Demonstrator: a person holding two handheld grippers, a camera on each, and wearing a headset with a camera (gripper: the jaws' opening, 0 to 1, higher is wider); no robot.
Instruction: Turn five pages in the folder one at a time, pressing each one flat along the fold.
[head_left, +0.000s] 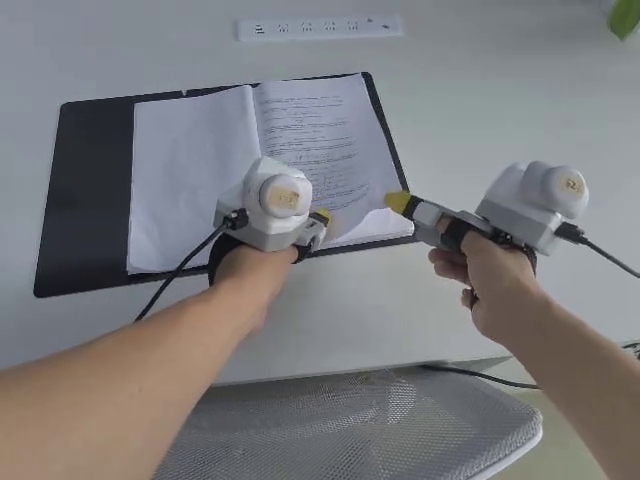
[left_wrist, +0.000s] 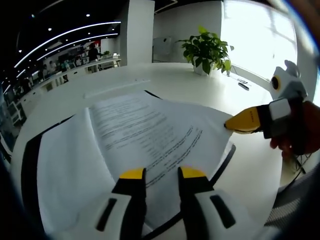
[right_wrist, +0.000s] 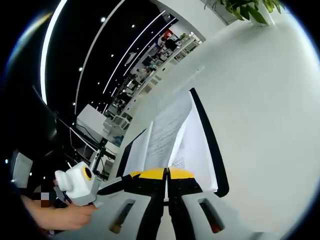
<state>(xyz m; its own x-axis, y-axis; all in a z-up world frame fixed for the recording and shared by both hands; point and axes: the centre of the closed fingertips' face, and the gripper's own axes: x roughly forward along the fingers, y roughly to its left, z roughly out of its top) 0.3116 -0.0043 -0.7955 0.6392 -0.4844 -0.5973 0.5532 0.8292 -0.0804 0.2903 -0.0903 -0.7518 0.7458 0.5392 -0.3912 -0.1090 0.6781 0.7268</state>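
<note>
The place is a large open-plan office. A long white bench (head_left: 500, 100) carries a power strip (head_left: 320, 27) along its far edge, and a grey mesh chair (head_left: 380, 420) sits under its near edge. Beyond the bench's far end stand a potted plant (left_wrist: 207, 50), a white column (left_wrist: 140, 30) and a bright window (left_wrist: 255, 35). Linear ceiling lights (left_wrist: 65, 35) run over rows of desks (left_wrist: 75, 67), with people among them.

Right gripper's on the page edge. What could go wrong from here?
1. The right gripper pinches the page at its outer edge alone; a pull may crease or tear it.
2. The left gripper is over that same page; if it presses down during the lift, the sheet may buckle.
</note>
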